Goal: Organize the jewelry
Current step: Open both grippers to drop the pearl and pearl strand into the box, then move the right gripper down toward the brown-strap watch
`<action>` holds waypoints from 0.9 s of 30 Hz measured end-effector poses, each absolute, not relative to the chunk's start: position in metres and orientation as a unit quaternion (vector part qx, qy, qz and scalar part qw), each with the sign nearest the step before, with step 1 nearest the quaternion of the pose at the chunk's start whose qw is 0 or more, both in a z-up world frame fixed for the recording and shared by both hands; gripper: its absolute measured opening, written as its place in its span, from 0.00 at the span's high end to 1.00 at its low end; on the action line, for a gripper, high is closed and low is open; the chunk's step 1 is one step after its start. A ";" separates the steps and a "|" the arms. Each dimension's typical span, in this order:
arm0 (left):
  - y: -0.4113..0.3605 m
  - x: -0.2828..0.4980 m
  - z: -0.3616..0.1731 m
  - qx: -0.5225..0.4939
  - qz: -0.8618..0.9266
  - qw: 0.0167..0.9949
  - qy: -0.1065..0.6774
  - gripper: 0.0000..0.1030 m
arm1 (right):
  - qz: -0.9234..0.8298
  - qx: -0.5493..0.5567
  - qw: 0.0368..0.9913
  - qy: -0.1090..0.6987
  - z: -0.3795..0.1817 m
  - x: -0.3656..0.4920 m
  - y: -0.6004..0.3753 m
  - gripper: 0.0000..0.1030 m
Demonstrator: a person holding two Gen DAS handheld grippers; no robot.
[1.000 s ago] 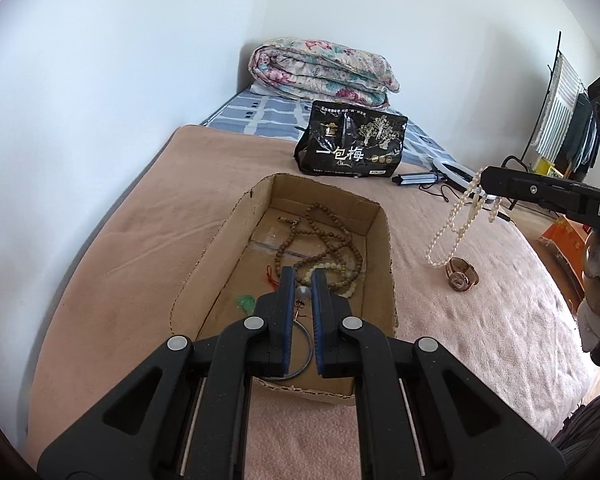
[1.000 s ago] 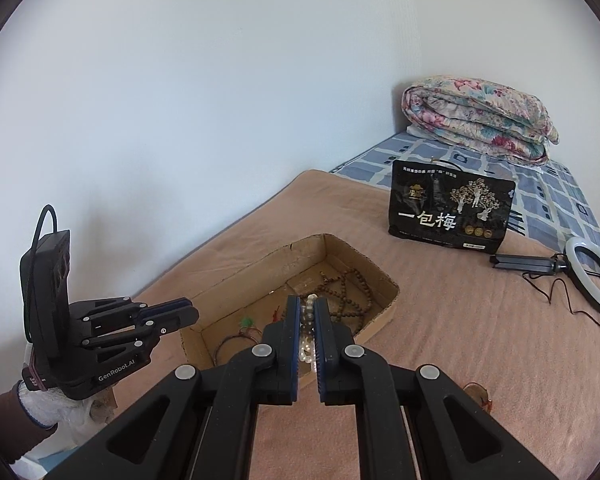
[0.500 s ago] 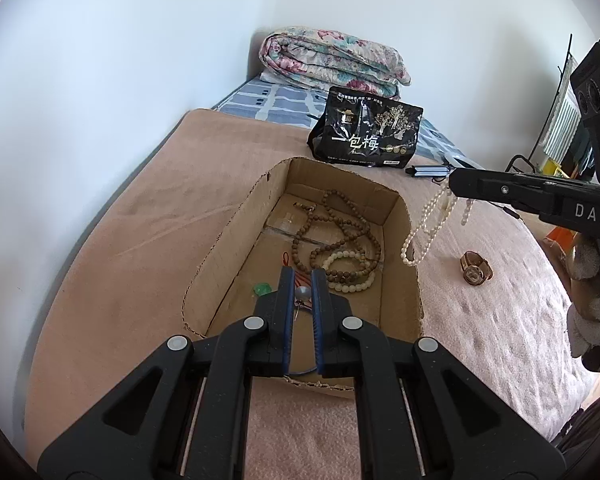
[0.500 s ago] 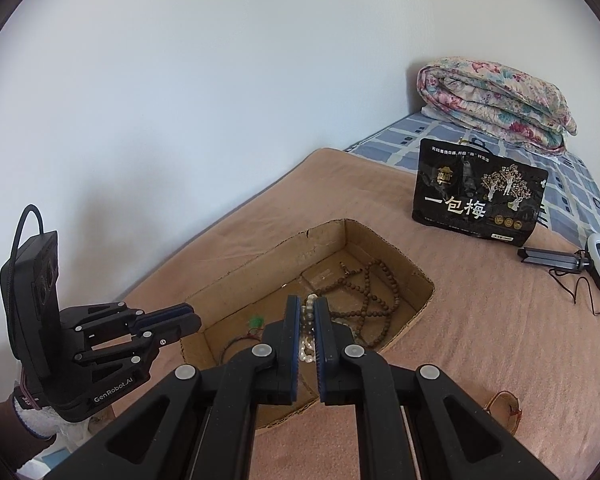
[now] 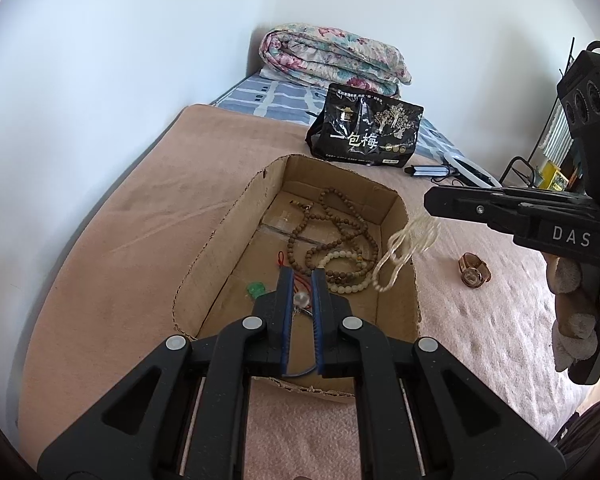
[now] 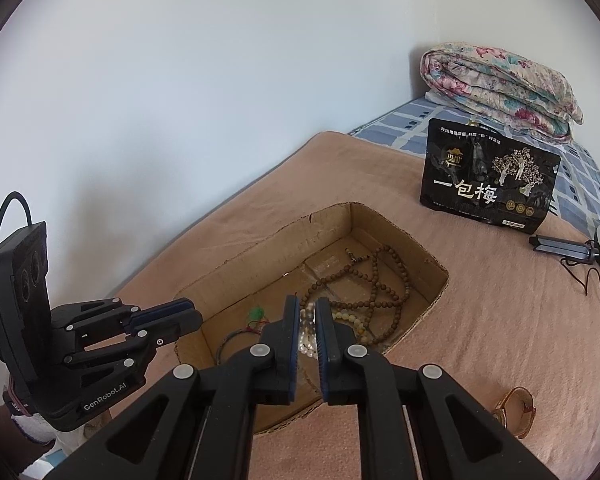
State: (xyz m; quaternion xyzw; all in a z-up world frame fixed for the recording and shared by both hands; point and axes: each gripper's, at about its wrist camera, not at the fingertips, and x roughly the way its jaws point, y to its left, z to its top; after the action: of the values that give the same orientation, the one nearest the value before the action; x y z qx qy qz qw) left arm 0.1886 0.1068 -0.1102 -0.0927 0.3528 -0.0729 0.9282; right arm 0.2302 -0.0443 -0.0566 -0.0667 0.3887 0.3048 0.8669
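Dropping pearls (image 5: 406, 246) into the box (image 5: 224, 236).
My right gripper (image 6: 307, 322) is opening over the box's right wall, pearls slipping free; release fully inside. Left gripper (image 5: 300, 288) shut, empty.

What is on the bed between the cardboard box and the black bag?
Nothing: only bare pink blanket lies between the cardboard box and the black bag, shown clearly in the right wrist view.

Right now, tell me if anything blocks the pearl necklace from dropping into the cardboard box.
Nothing visible does. The pearl necklace hangs blurred at the right gripper, whose jaws are opening, above the cardboard box near its right wall. Below lie only bead strands on the floor, nothing covering the opening.
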 end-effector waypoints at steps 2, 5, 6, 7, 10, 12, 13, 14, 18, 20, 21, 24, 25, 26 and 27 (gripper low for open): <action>0.106 0.189 -0.111 -0.091 -0.072 0.928 0.355 0.81 | 0.298 -0.068 0.872 0.383 -0.055 0.230 -0.045 0.53; 0.106 0.186 -0.109 -0.089 -0.065 0.931 0.347 0.41 | 0.286 -0.064 0.878 0.379 -0.052 0.229 -0.048 0.27; 0.106 0.185 -0.108 -0.090 -0.061 0.933 0.342 0.39 | 0.281 -0.061 0.881 0.376 -0.051 0.229 -0.050 0.23; 0.107 0.184 -0.108 -0.093 -0.059 0.934 0.341 0.38 | 0.277 -0.060 0.883 0.373 -0.050 0.229 -0.051 0.18; 0.107 0.185 -0.109 -0.098 -0.059 0.932 0.344 0.38 | 0.257 -0.062 0.891 0.370 -0.048 0.229 -0.054 0.06; 0.106 0.185 -0.110 -0.096 -0.059 0.931 0.346 0.37 | 0.241 -0.062 0.897 0.366 -0.047 0.230 -0.057 0.00; 0.106 0.185 -0.109 -0.095 -0.059 0.931 0.347 0.37 | 0.236 -0.062 0.899 0.364 -0.047 0.230 -0.057 0.00; 0.106 0.184 -0.109 -0.095 -0.059 0.931 0.346 0.37 | 0.234 -0.063 0.899 0.364 -0.046 0.230 -0.058 0.00; 0.104 0.183 -0.108 -0.093 -0.060 0.931 0.347 0.36 | 0.227 -0.074 0.901 0.362 -0.044 0.228 -0.059 0.00; 0.104 0.182 -0.107 -0.094 -0.060 0.932 0.345 0.34 | 0.226 -0.078 0.901 0.361 -0.043 0.226 -0.060 0.00; 0.104 0.182 -0.106 -0.095 -0.060 0.932 0.344 0.34 | 0.227 -0.078 0.901 0.361 -0.042 0.226 -0.062 0.00; 0.103 0.180 -0.103 -0.094 -0.061 0.934 0.340 0.34 | 0.224 -0.076 0.903 0.358 -0.037 0.225 -0.069 0.00; 0.103 0.179 -0.102 -0.093 -0.061 0.934 0.340 0.34 | 0.222 -0.075 0.905 0.356 -0.036 0.224 -0.073 0.00; 0.103 0.178 -0.101 -0.093 -0.061 0.934 0.338 0.34 | 0.220 -0.072 0.906 0.355 -0.034 0.224 -0.076 0.00; 0.104 0.177 -0.100 -0.093 -0.060 0.935 0.337 0.34 | 0.217 -0.068 0.907 0.354 -0.033 0.224 -0.081 0.00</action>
State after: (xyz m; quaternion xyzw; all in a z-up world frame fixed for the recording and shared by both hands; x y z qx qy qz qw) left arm 0.1773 0.1035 -0.0999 -0.0933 0.3371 -0.0604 0.9349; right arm 0.2245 -0.0810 -0.0326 -0.0683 0.3545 0.2166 0.9071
